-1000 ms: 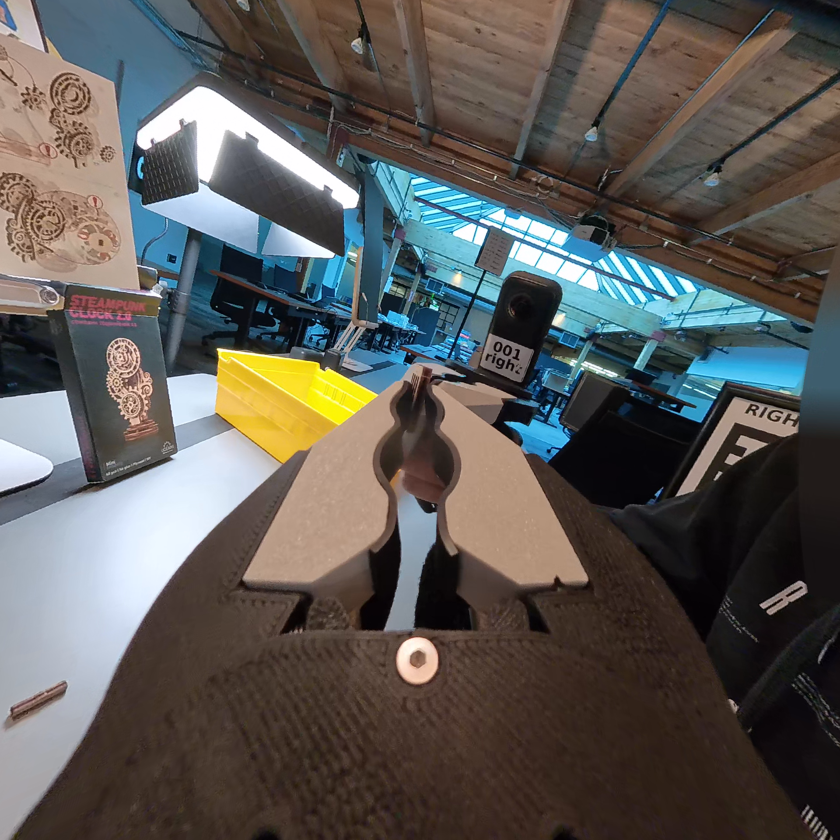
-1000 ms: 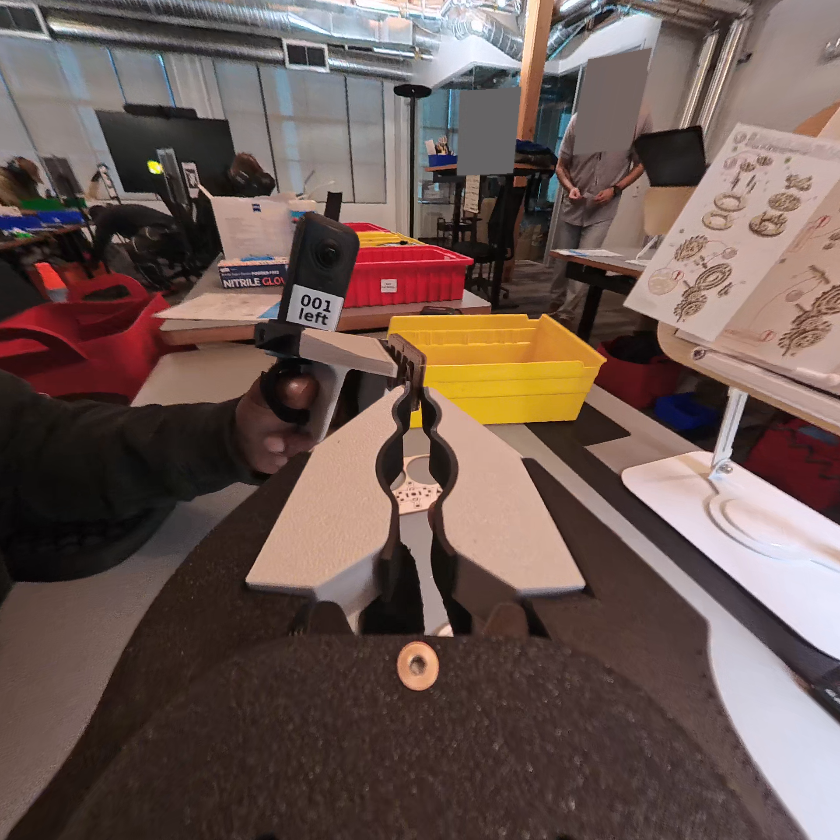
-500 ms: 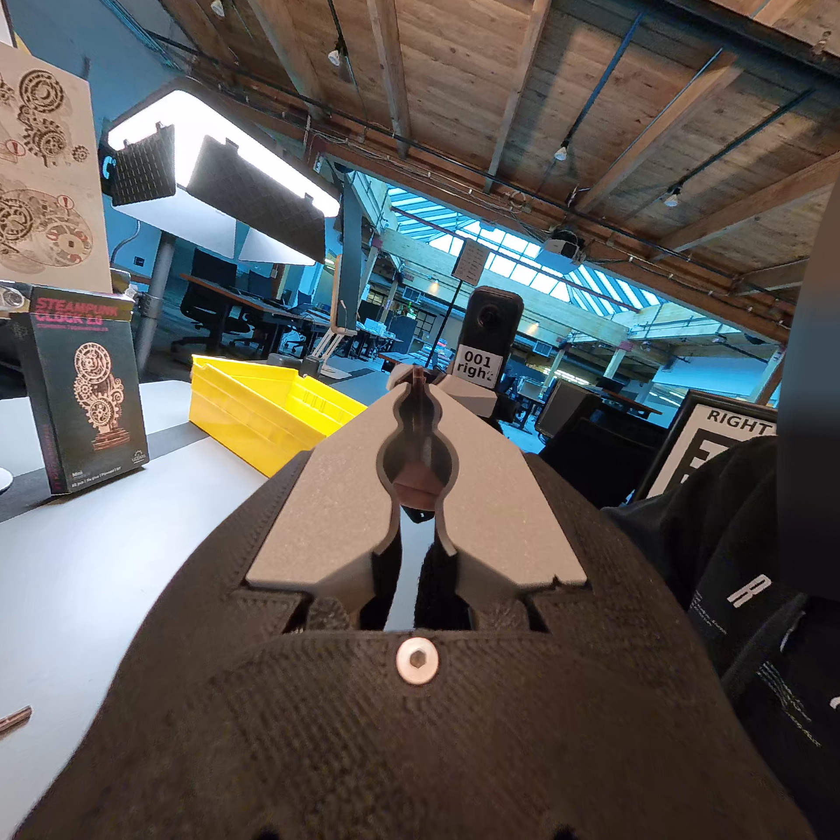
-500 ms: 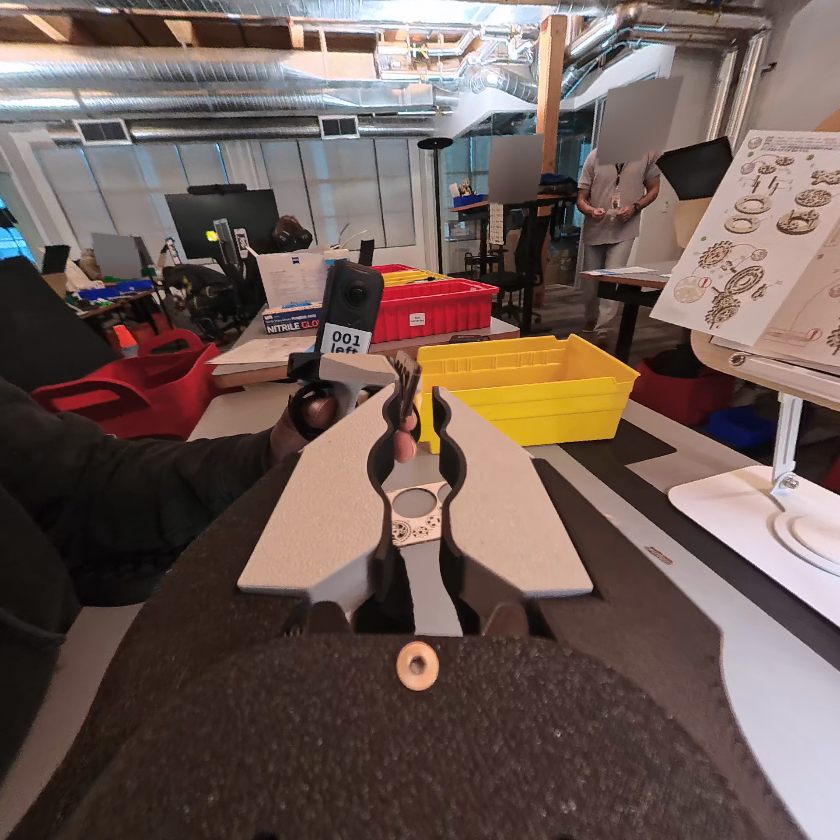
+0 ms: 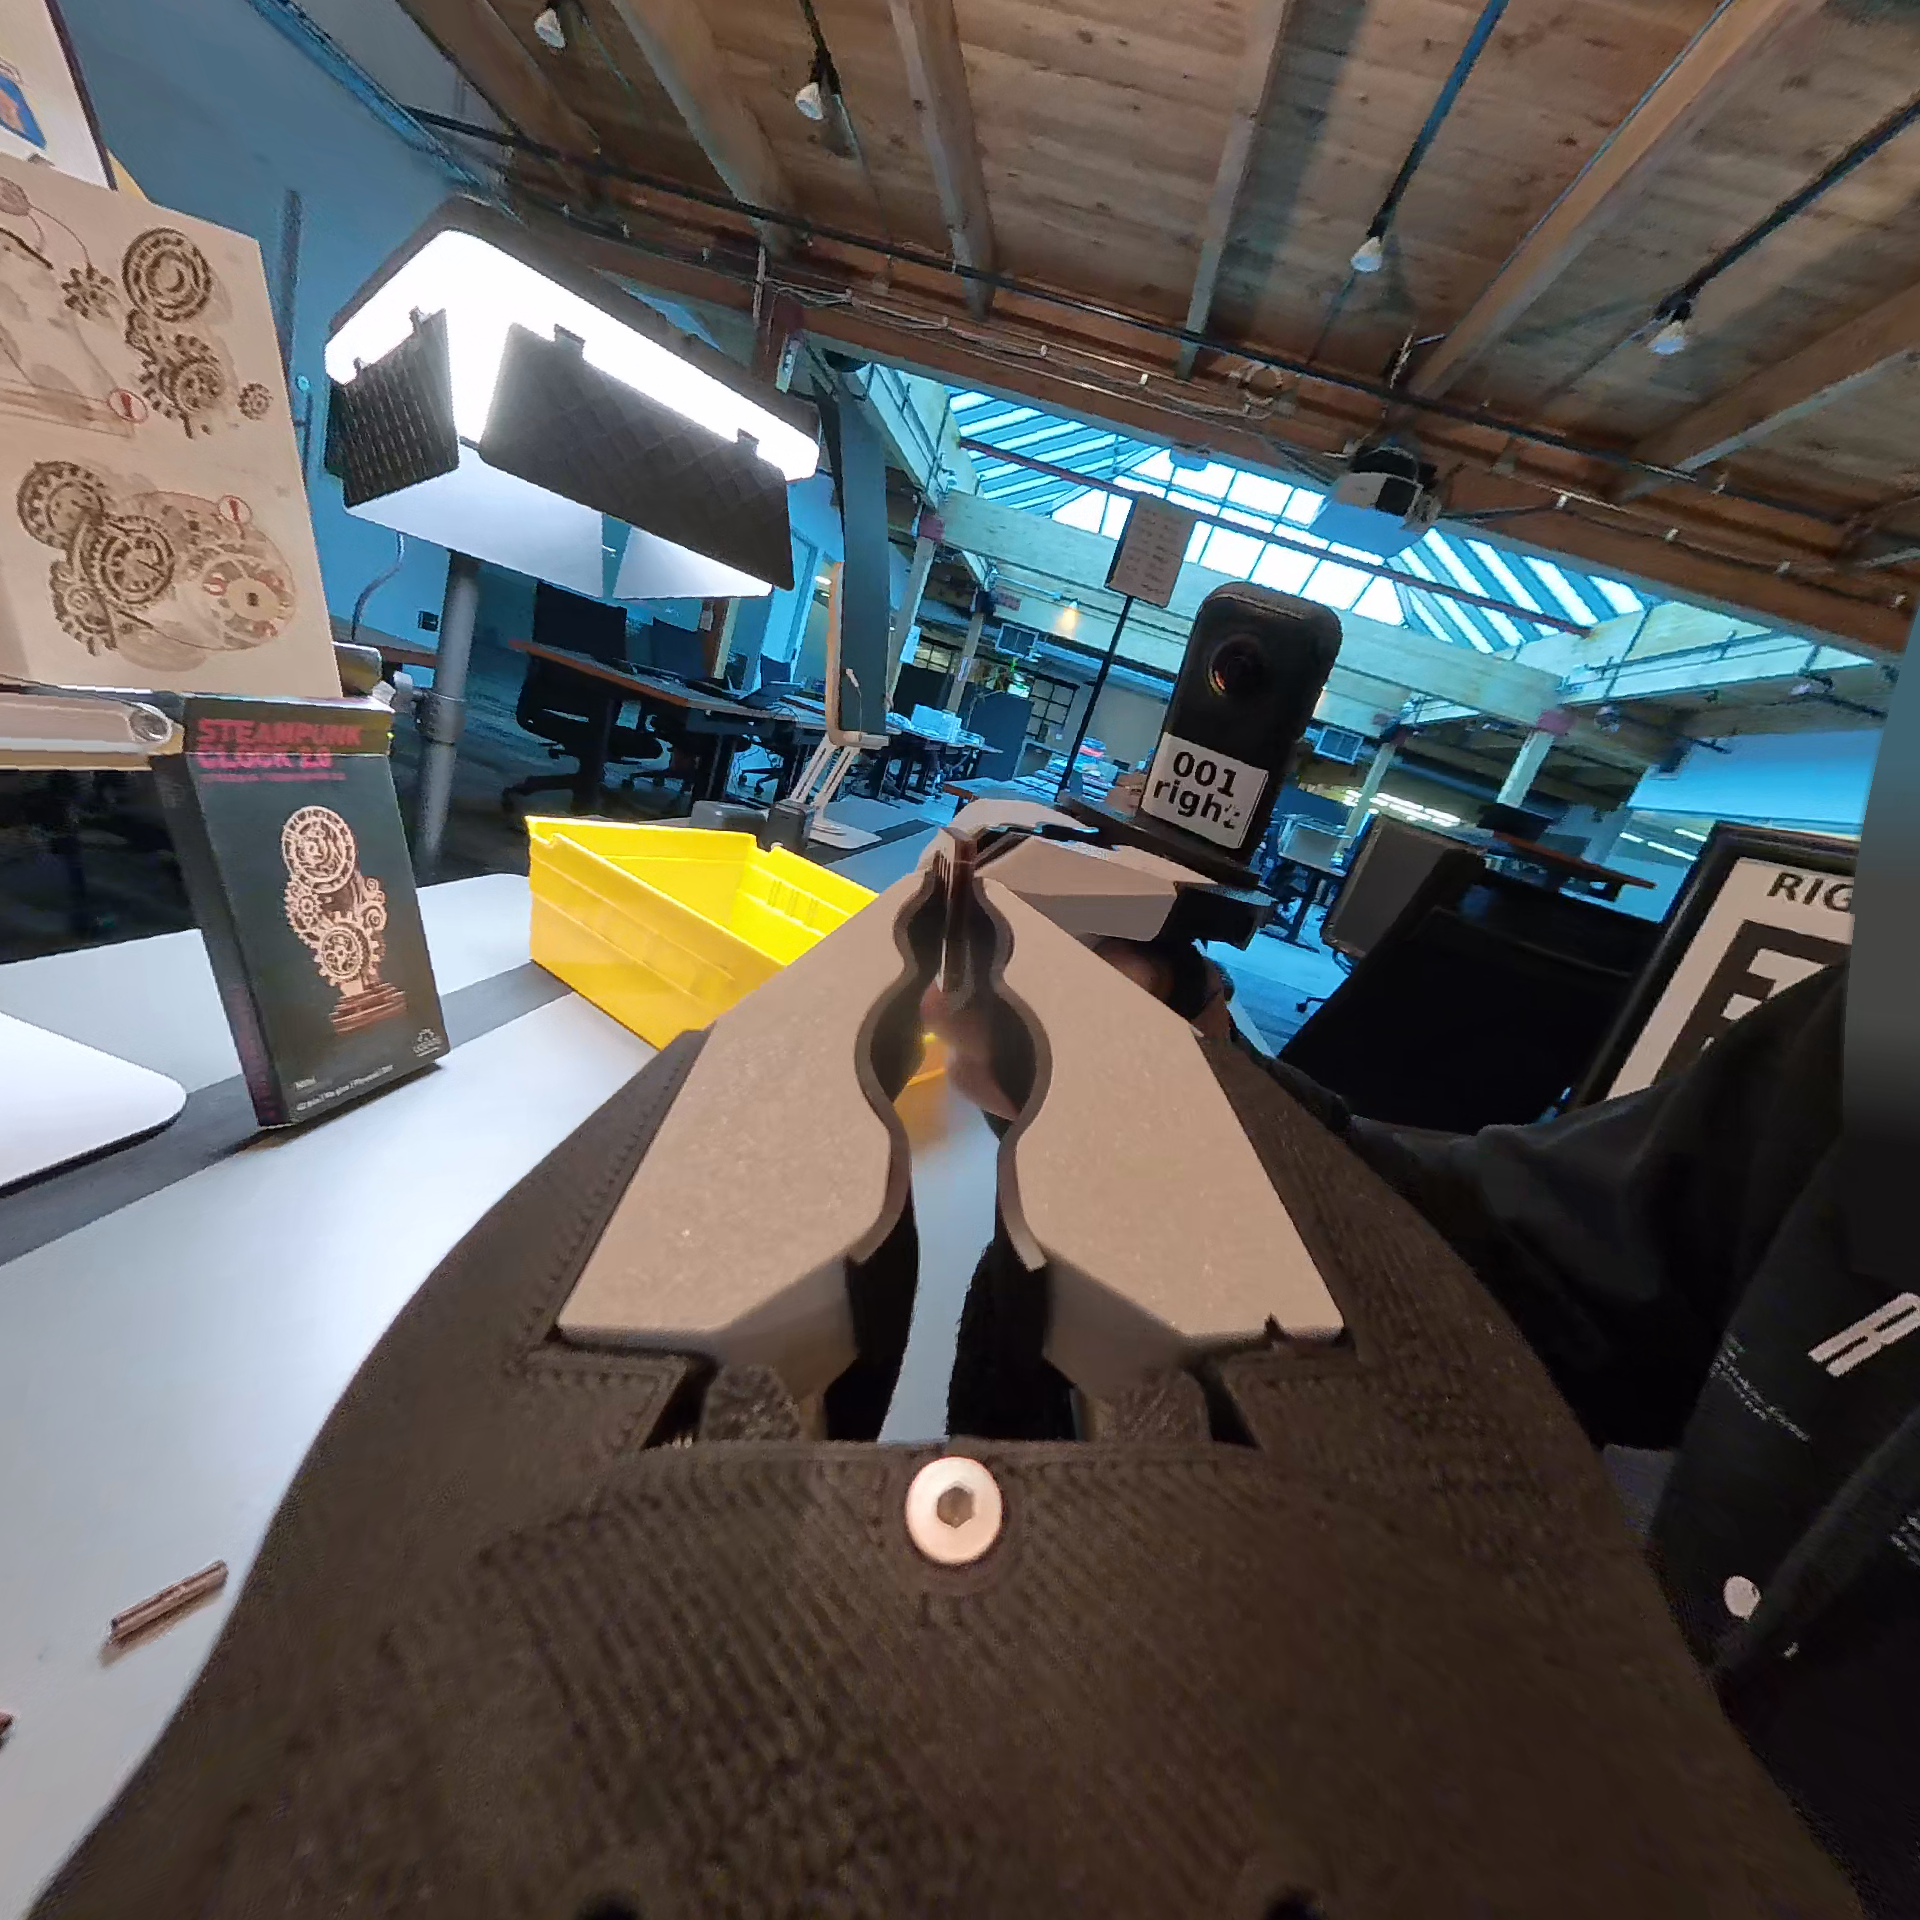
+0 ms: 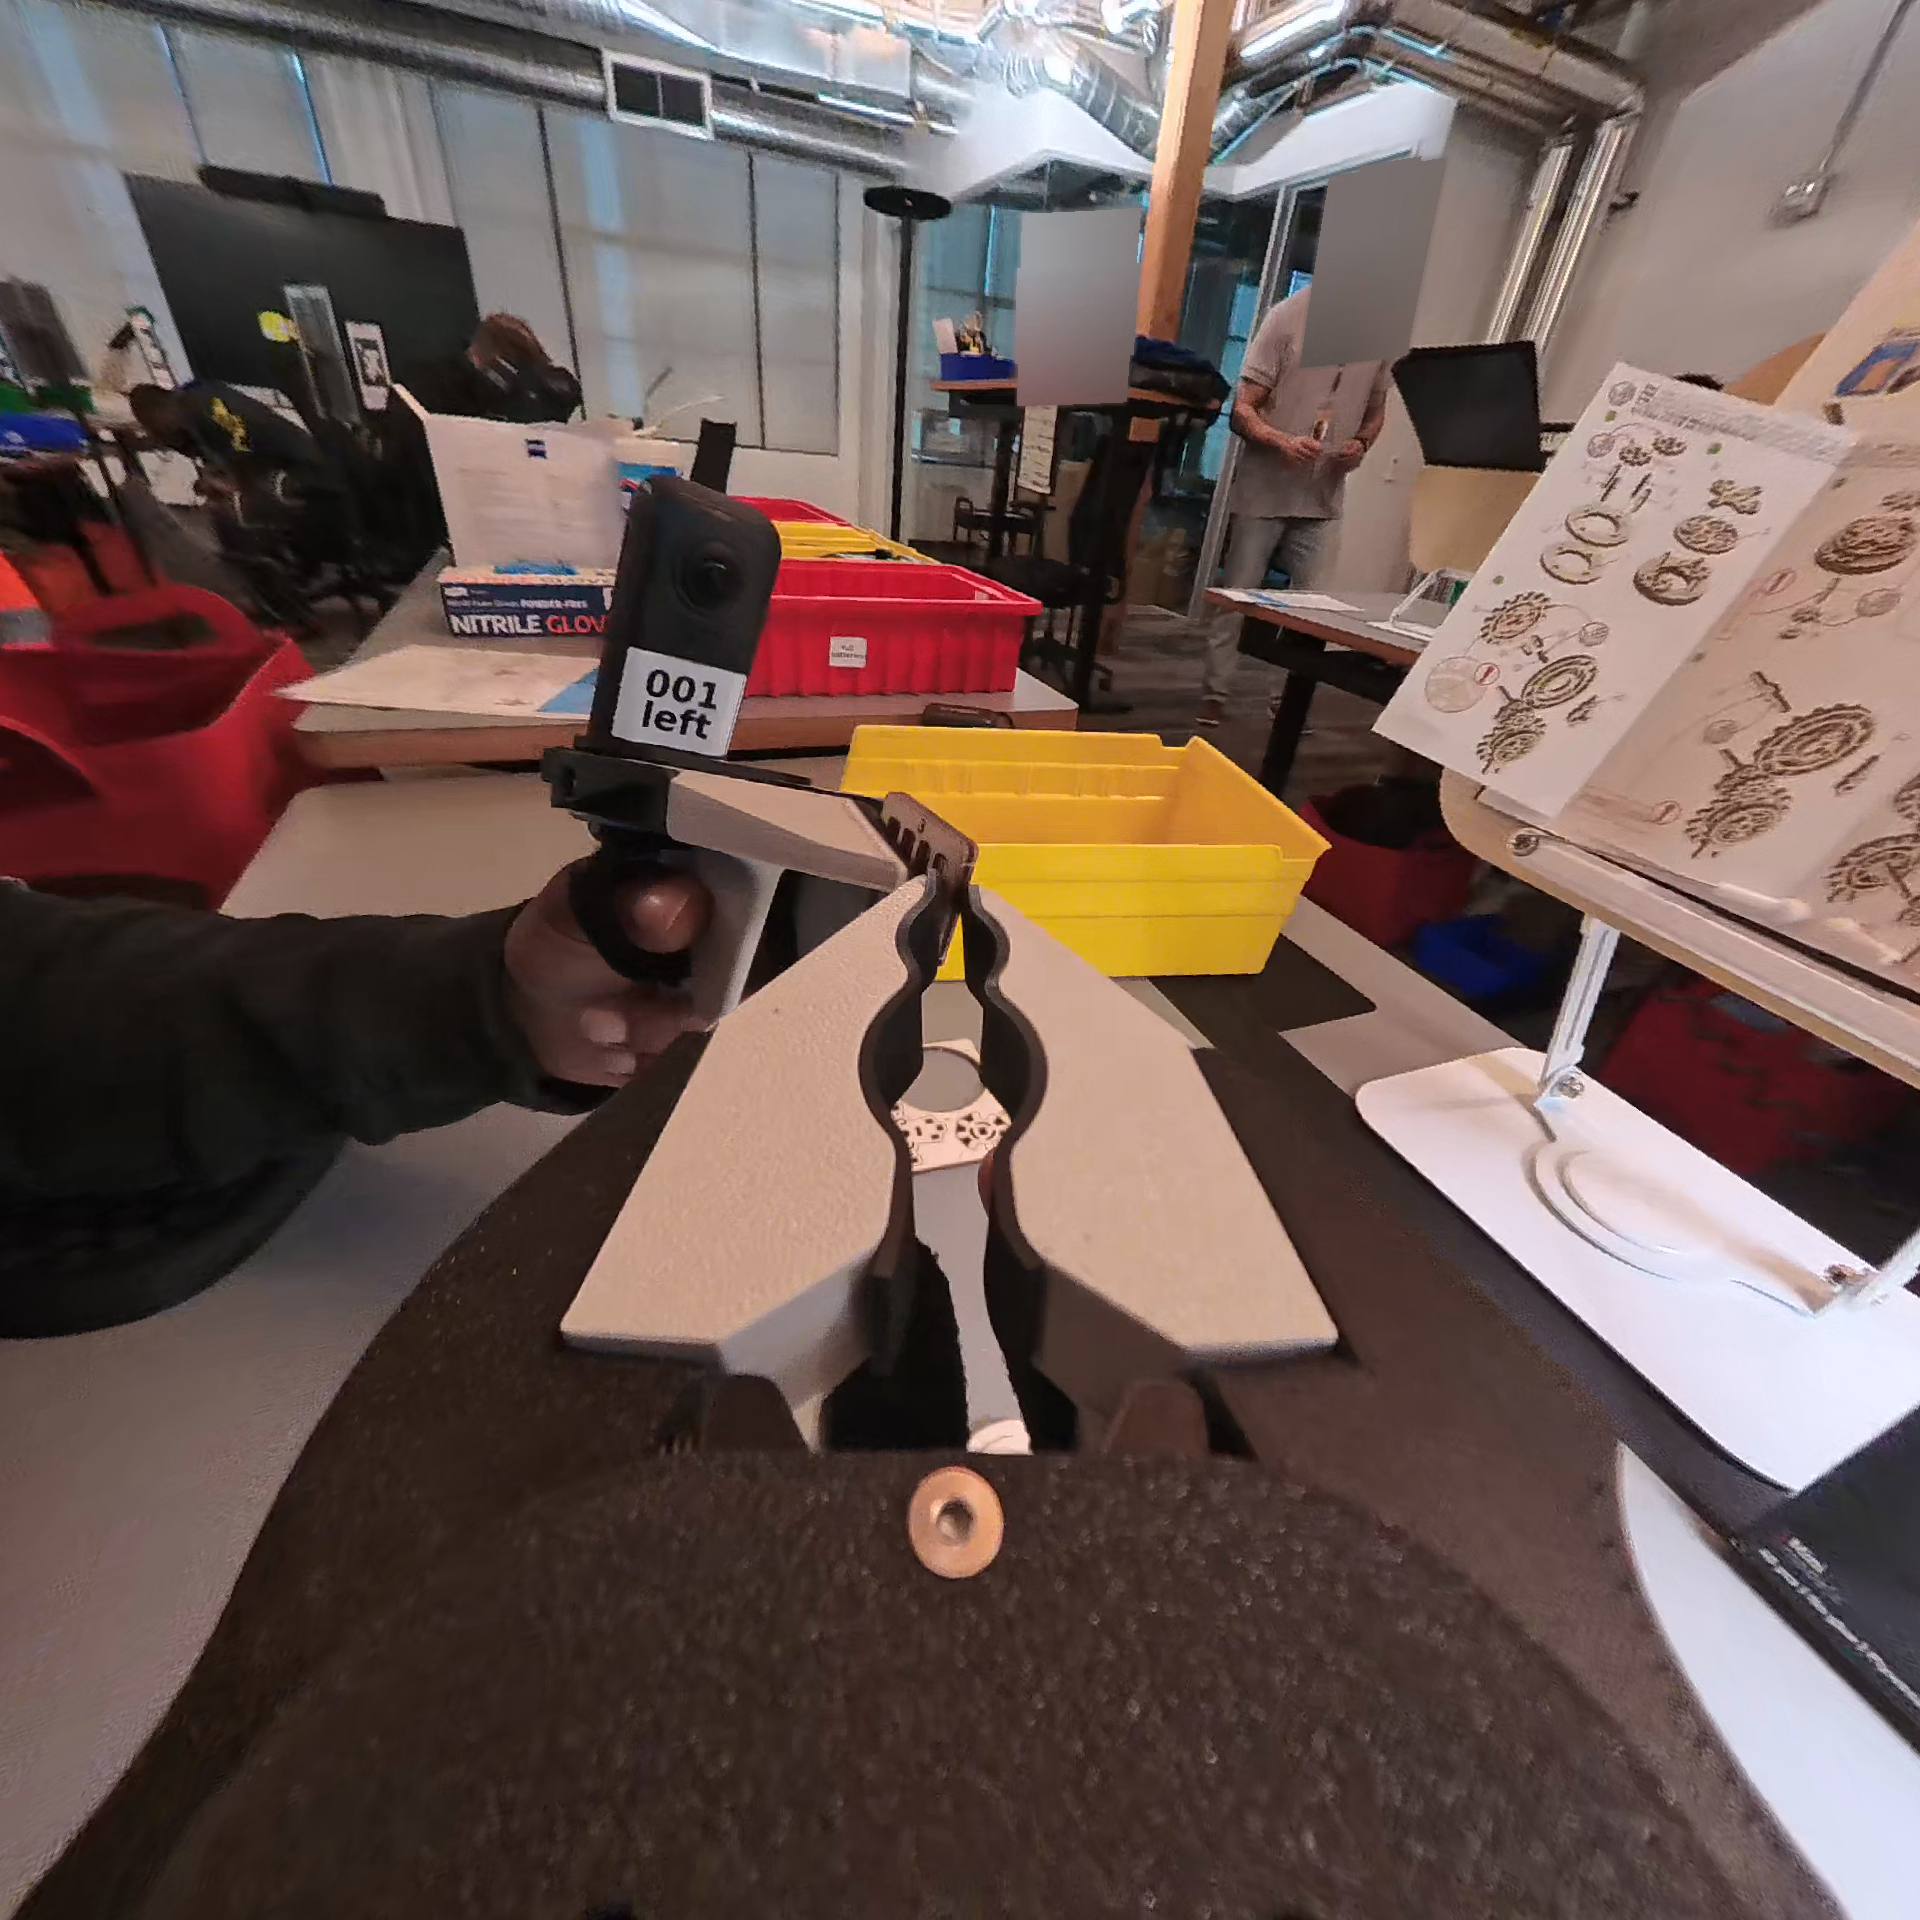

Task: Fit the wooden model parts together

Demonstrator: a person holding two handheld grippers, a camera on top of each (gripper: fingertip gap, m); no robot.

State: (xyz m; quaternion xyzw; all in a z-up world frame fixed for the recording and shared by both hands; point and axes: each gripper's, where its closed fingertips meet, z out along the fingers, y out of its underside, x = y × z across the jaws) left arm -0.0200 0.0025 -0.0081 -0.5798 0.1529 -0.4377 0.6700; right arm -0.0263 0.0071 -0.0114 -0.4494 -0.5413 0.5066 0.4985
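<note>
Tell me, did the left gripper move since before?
Yes. Against the yellow bin, the left gripper with its wooden part shifted right: the part was beside the bin's corner, now overlaps it.

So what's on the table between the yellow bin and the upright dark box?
Nothing: the left wrist view shows bare table with a dark strip between yellow bin and dark box.

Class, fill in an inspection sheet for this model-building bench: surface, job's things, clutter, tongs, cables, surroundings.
Surface: grey table with a dark strip across it.
Job's things: toothed wooden part held in the air; cut-out sheet flat on the table; small pin lying loose.
Clutter: yellow bin, kit box, instruction booklet on a stand.
Grippers: left tongs shut on the toothed wooden part; right tongs flank its lower edge, grip unclear.
Cables: nothing seen.
Surroundings: open office, red bin, standing person behind.
</note>
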